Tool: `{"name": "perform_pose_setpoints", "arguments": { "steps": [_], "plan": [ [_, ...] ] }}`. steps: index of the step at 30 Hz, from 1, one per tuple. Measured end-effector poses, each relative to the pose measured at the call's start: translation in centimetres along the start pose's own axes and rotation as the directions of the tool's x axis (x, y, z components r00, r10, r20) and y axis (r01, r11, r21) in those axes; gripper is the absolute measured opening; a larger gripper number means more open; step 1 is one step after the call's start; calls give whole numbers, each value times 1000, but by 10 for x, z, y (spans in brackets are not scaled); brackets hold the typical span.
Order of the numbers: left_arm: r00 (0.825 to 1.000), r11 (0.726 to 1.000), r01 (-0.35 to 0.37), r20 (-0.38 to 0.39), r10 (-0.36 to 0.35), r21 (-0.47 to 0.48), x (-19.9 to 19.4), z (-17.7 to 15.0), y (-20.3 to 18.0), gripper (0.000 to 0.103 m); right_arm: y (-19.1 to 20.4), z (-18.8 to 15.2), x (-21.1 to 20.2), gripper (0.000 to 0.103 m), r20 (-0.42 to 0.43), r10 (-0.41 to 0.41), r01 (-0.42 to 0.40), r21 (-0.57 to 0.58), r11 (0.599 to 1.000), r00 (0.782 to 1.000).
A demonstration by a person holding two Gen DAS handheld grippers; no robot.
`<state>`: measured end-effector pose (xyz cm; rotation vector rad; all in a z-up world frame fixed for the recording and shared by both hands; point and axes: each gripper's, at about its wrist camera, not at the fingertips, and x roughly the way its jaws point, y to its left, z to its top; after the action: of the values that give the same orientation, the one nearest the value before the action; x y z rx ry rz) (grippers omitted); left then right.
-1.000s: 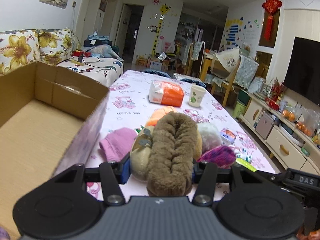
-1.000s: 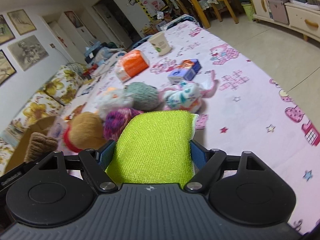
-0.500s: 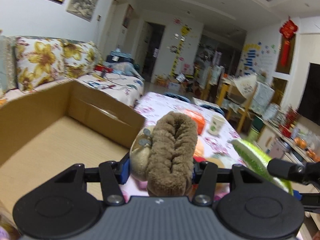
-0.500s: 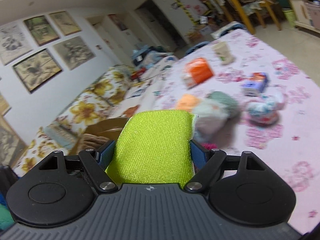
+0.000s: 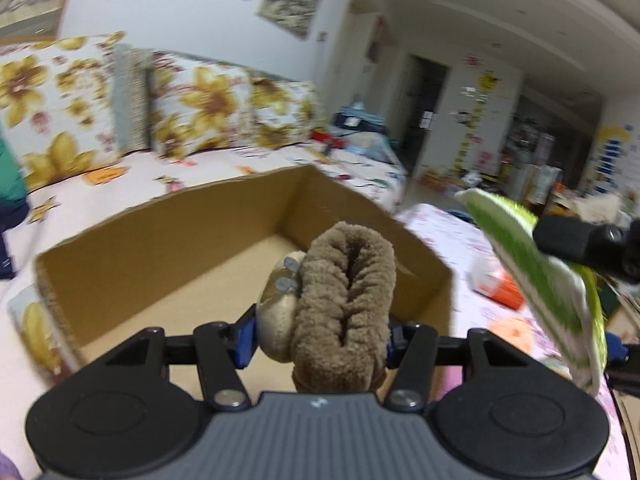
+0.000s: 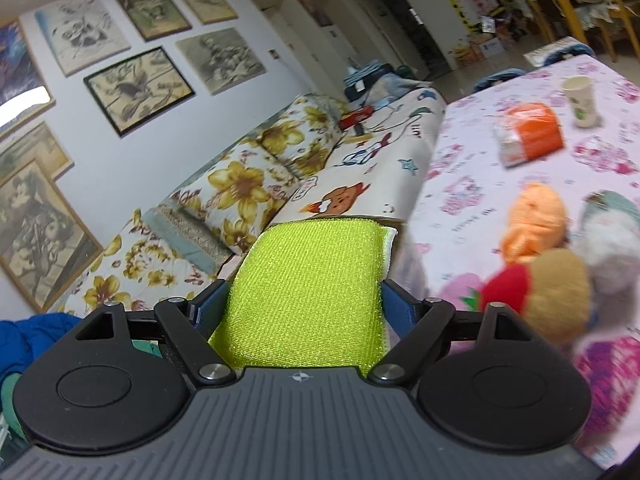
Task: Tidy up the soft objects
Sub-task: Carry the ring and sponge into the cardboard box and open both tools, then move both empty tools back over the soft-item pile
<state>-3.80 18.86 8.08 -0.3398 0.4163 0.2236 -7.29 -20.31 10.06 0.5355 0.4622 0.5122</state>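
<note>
brown fleecy slipper [image 5: 344,312] – upright, pinched at its heel end, hanging over the near edge of the open cardboard box [image 5: 168,236] | lime-green sponge pad [image 6: 308,296] – flat between blue pads, white backing at right edge, raised clear of the tabletop

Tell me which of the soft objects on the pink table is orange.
It is the orange plush toy, which lies past the brown plush with a red part. The white fluffy one and the pink-purple one beside them have other colours.
</note>
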Motion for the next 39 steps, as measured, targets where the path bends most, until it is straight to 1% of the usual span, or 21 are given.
{"name": "perform_pose_setpoints", "arguments": {
  "steps": [2, 4, 7, 8, 10, 12, 14, 15, 16, 17, 19, 21, 27, 30, 34, 39],
  "plan": [
    [999, 999, -39, -10, 39, -29, 4, 2, 10, 56, 2, 1, 14, 103, -9, 6, -6, -8, 1000, 1000],
    [998, 997, -62, -17, 62, -40, 5, 3, 13, 57, 2, 3, 26, 103, -16, 8, -8, -8, 1000, 1000],
    [996, 995, -89, -9, 89, -39, 4, 3, 17, 63, -5, 1, 33, 103, -28, -9, 9, 6, 1000, 1000],
    [995, 995, -95, -5, 95, -40, 2, 3, 16, 63, -6, -2, 29, 103, -30, -14, 15, 18, 1000, 999],
    [996, 995, -93, 5, 93, -44, -1, 2, 16, 71, -11, -2, 26, 103, -29, -17, 18, 43, 999, 999],
    [996, 996, -83, 23, 84, -44, -4, 2, 14, 78, -11, -7, 21, 103, -14, -28, 29, 44, 999, 1000],
    [996, 996, -74, 54, 76, -42, -9, 2, 12, 82, -10, -9, 11, 103, 7, -47, 47, 39, 998, 999],
    [995, 997, -68, 68, 71, -40, -10, 3, 13, 88, -12, -8, 8, 103, 17, -56, 55, 39, 998, 998],
    [994, 997, -73, 84, 76, -35, -11, 3, 12, 100, -13, -8, 5, 103, 27, -66, 64, 40, 997, 997],
    [990, 995, -92, 106, 95, -32, -14, 3, 11, 102, -14, -9, 4, 103, 37, -78, 76, 40, 996, 996],
    [985, 995, -99, 141, 102, -30, -16, 4, 9, 102, -19, -10, -1, 103, 53, -104, 102, 41, 994, 993],
    [983, 996, -85, 158, 88, -27, -18, 5, 9, 102, -21, -11, -9, 103, 71, -126, 123, 34, 992, 990],
    [986, 998, -57, 158, 56, 0, -17, 3, 3, 102, -24, -14, -30, 103, 132, -191, 193, -2, 981, 973],
    [987, 999, -45, 157, 40, 29, -17, 0, -3, 102, -28, -16, -41, 103, 152, -215, 220, -18, 975, 965],
    [989, 998, -9, 148, -1, 68, -16, -3, -12, 102, -30, -19, -52, 103, 180, -247, 257, -32, 966, 952],
    [987, 991, 17, 154, -38, 134, -18, -8, -27, 102, -37, -21, -58, 103, 209, -298, 313, -41, 949, 931]
  ]
}}
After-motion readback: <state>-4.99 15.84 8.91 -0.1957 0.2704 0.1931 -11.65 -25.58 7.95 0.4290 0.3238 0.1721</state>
